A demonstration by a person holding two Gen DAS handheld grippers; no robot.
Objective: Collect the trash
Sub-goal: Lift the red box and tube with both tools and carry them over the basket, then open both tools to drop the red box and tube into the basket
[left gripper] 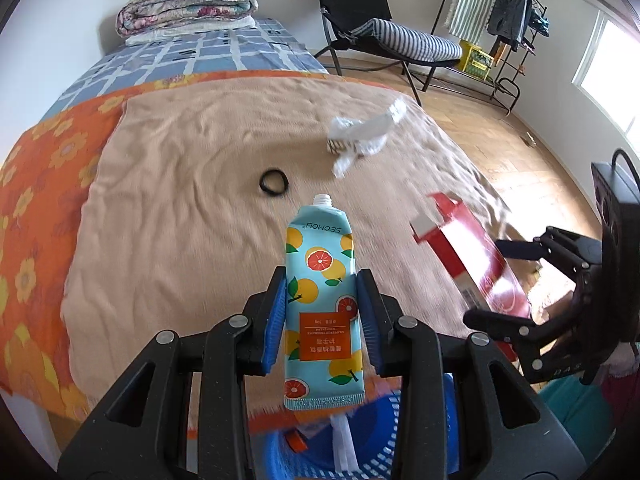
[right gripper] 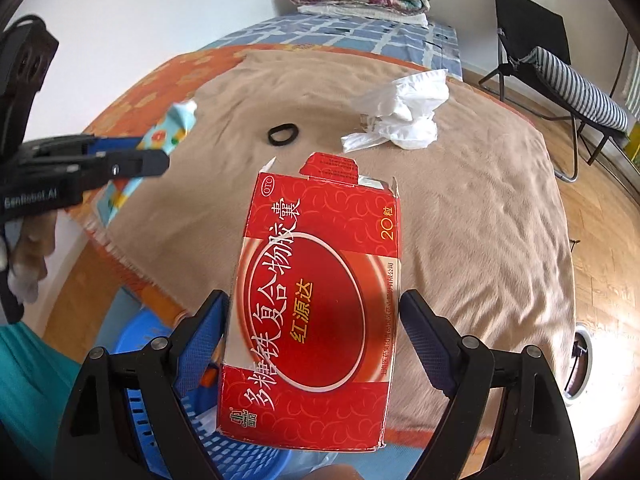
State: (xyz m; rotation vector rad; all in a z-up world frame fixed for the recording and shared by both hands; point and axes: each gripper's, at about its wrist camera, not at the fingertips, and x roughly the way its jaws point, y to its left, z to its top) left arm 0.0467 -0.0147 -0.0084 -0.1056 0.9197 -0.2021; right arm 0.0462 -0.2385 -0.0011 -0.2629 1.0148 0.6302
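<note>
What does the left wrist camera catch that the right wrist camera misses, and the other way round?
Only the left wrist view shows the clothes rack, the window, and the hand cream tube full-face between the left hand-held gripper.

Only the right wrist view shows the red medicine box front-on, with its printed label, in the right hand-held gripper.

Both show the black hair tie, crumpled white plastic bag, tan blanket, folded quilt, lounge chair and blue basket.

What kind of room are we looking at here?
Most likely a bedroom: a bed with a folded quilt at its far end, a reclining chair on the wooden floor, and a clothes rack by the window.
</note>
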